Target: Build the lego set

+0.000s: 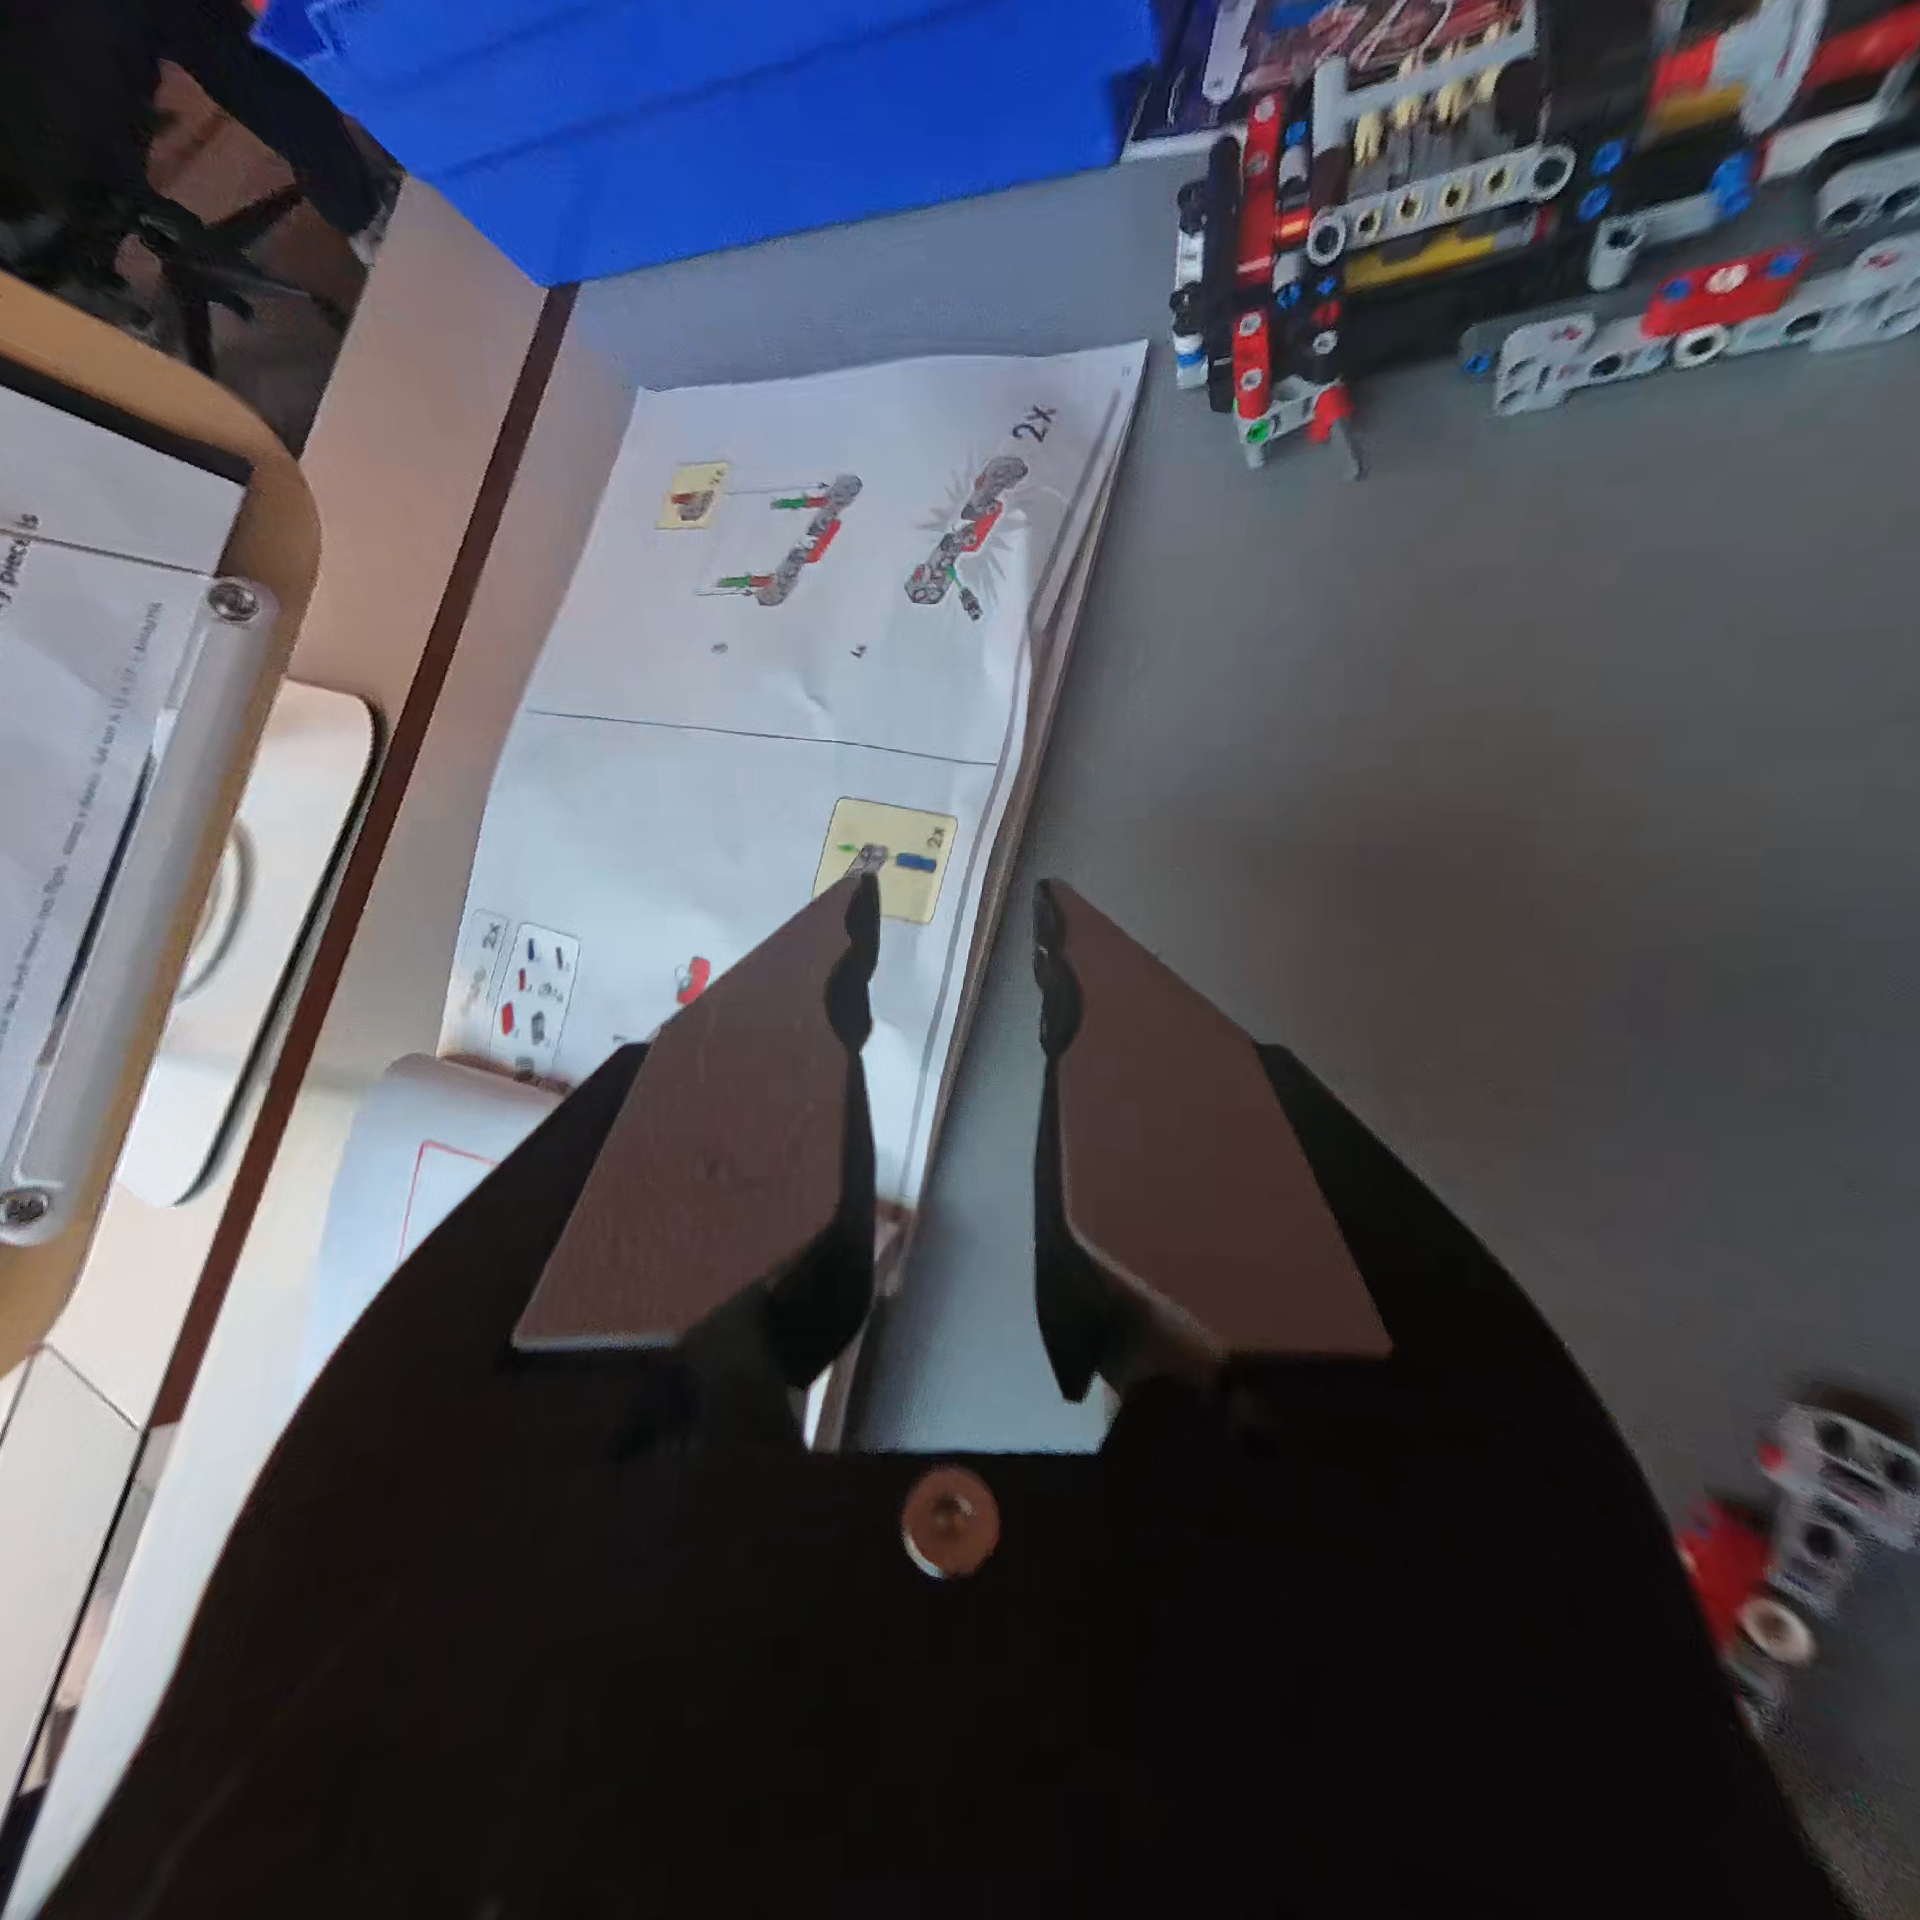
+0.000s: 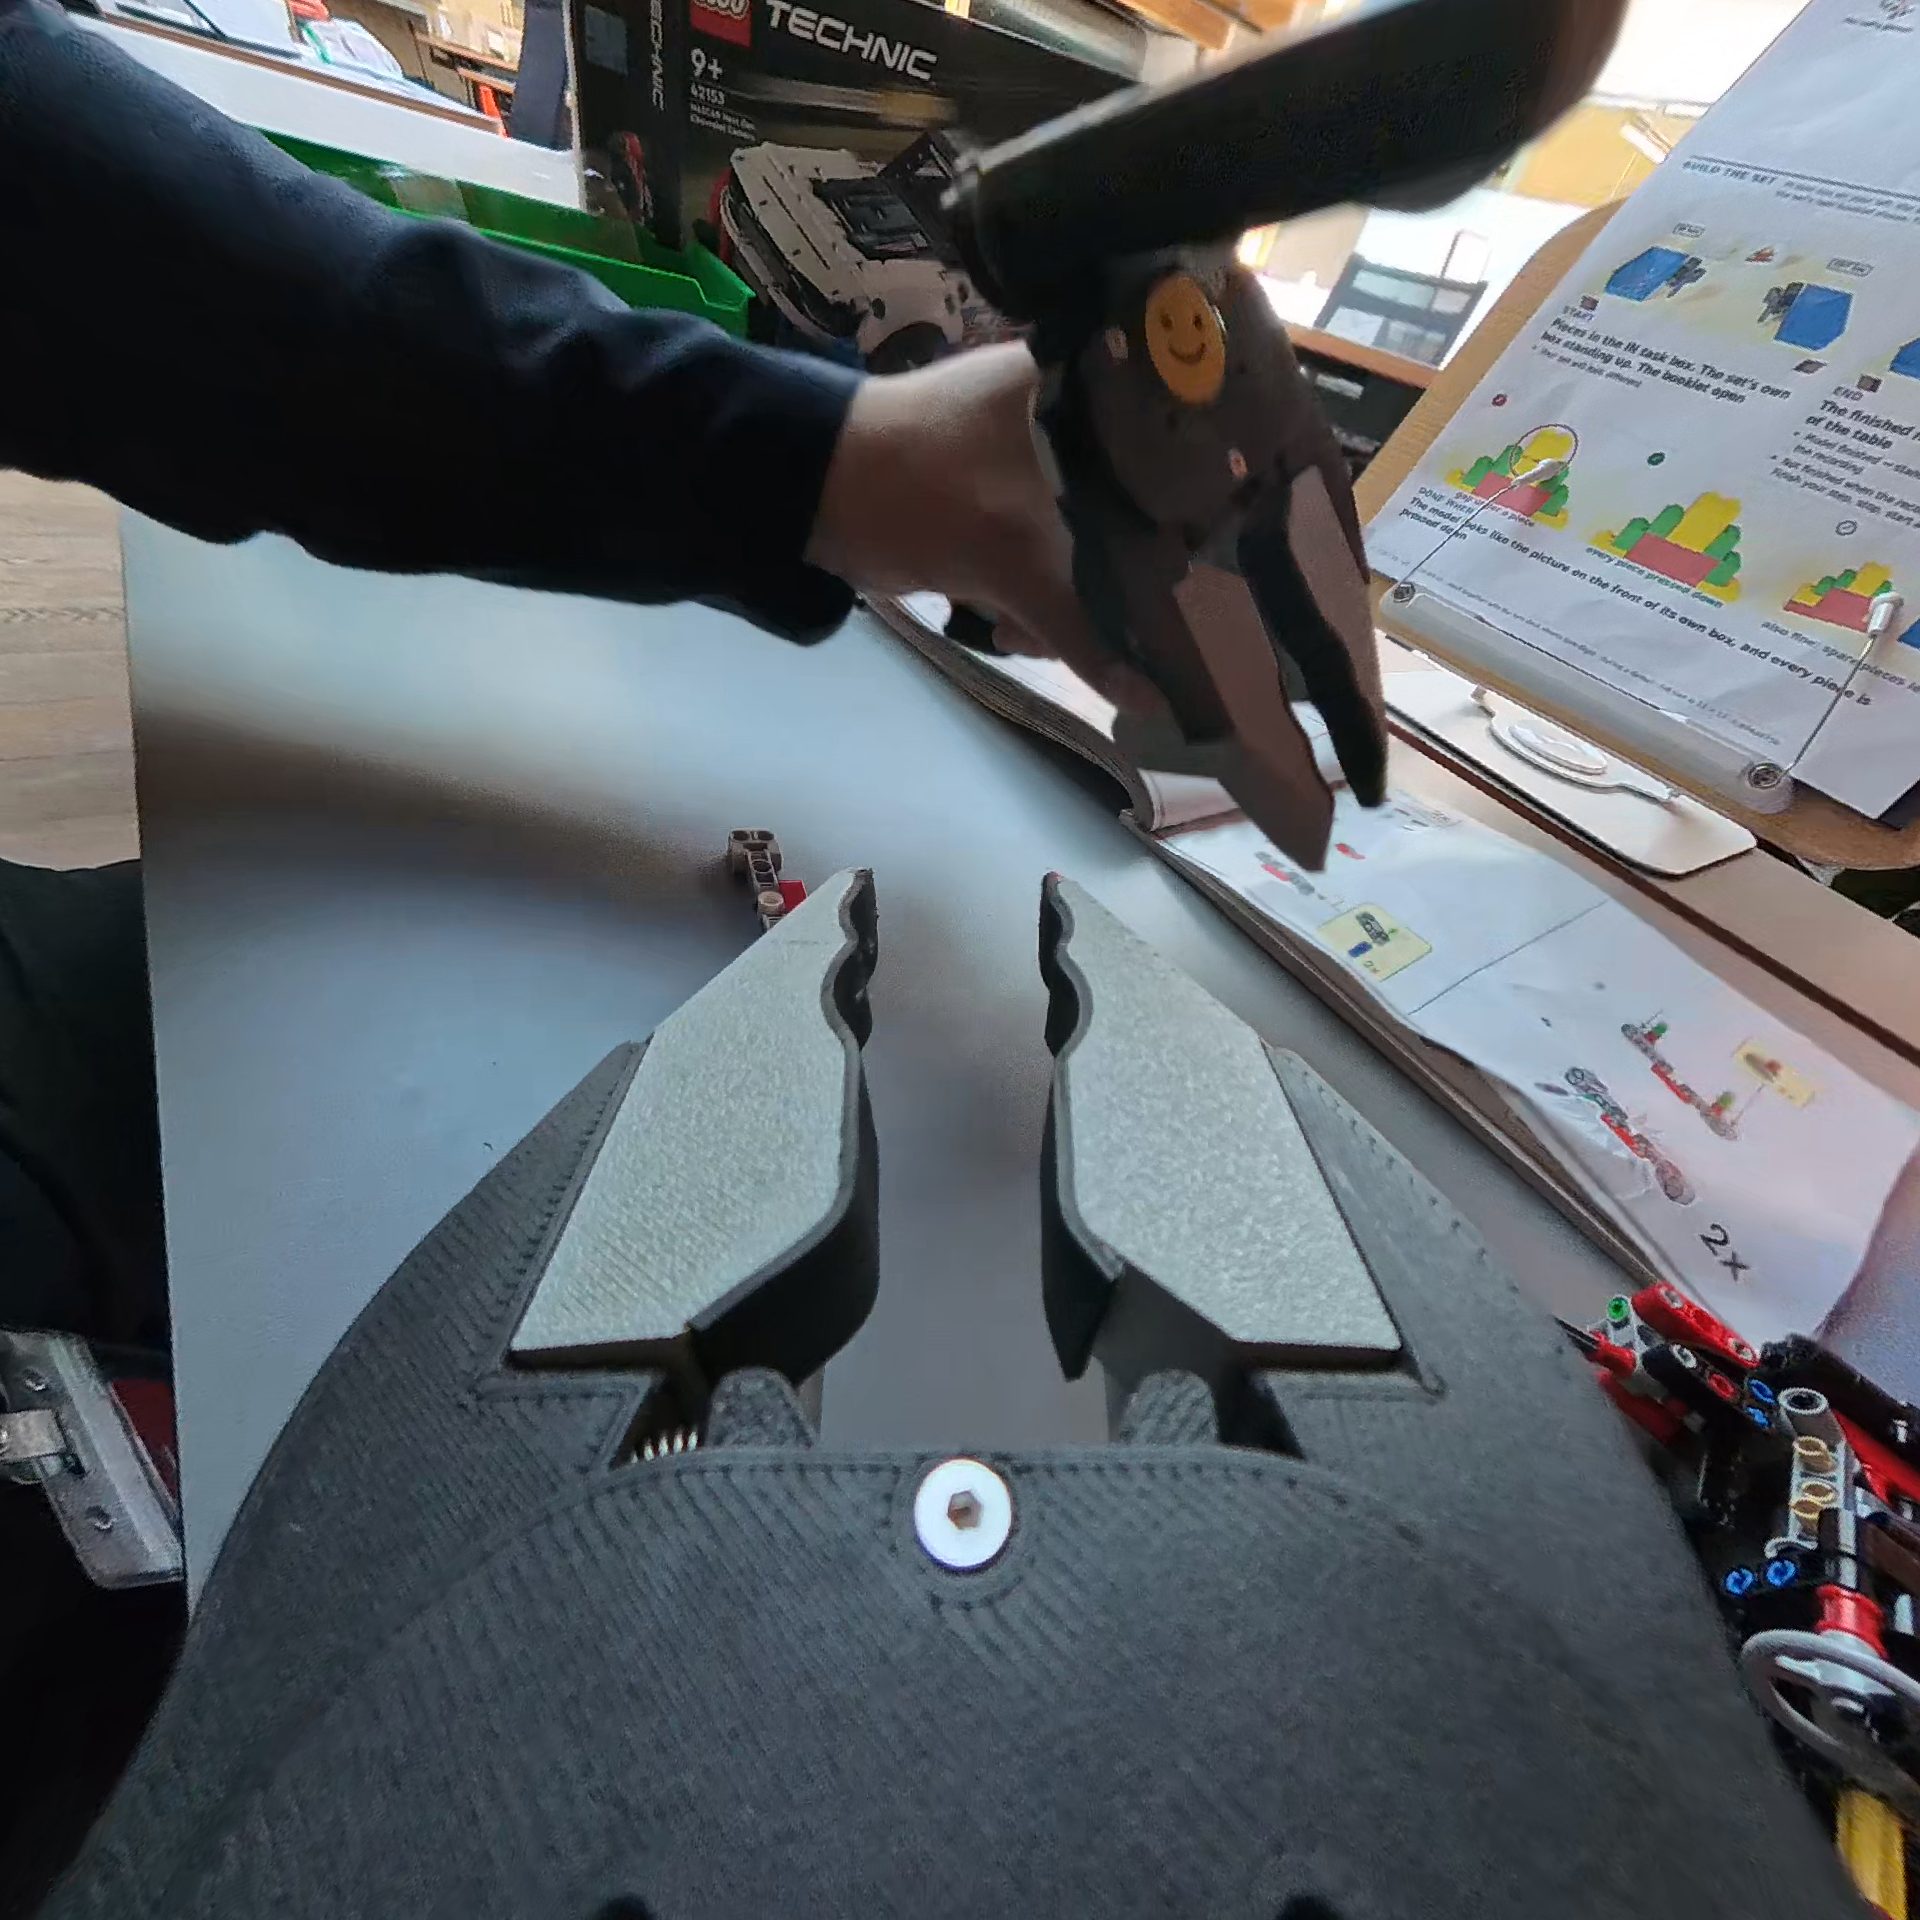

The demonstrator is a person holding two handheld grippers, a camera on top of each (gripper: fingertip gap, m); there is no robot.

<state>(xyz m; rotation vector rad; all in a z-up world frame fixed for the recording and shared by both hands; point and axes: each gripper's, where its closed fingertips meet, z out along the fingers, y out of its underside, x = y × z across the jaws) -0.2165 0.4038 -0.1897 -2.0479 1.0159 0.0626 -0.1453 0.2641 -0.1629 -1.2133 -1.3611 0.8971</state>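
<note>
Tongs [image 1: 956, 894] spread bare above open booklet [image 1: 790, 665]; right tongs [image 2: 956, 888] likewise bare.

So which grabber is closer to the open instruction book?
Left. The left gripper hangs right over the open instruction book, jaws apart and empty. The right gripper is over the bare grey table beside it, also open.

You work at a grey table [image 2: 416, 727] with a brown edge [image 1: 436, 665]. Wood floor [image 2: 52, 644] shows to your left. Behind the table stand shelves [image 2: 1382, 301], dim against bright daylight. Pale floor [image 1: 187, 1351] lies beyond the table's edge.
</note>
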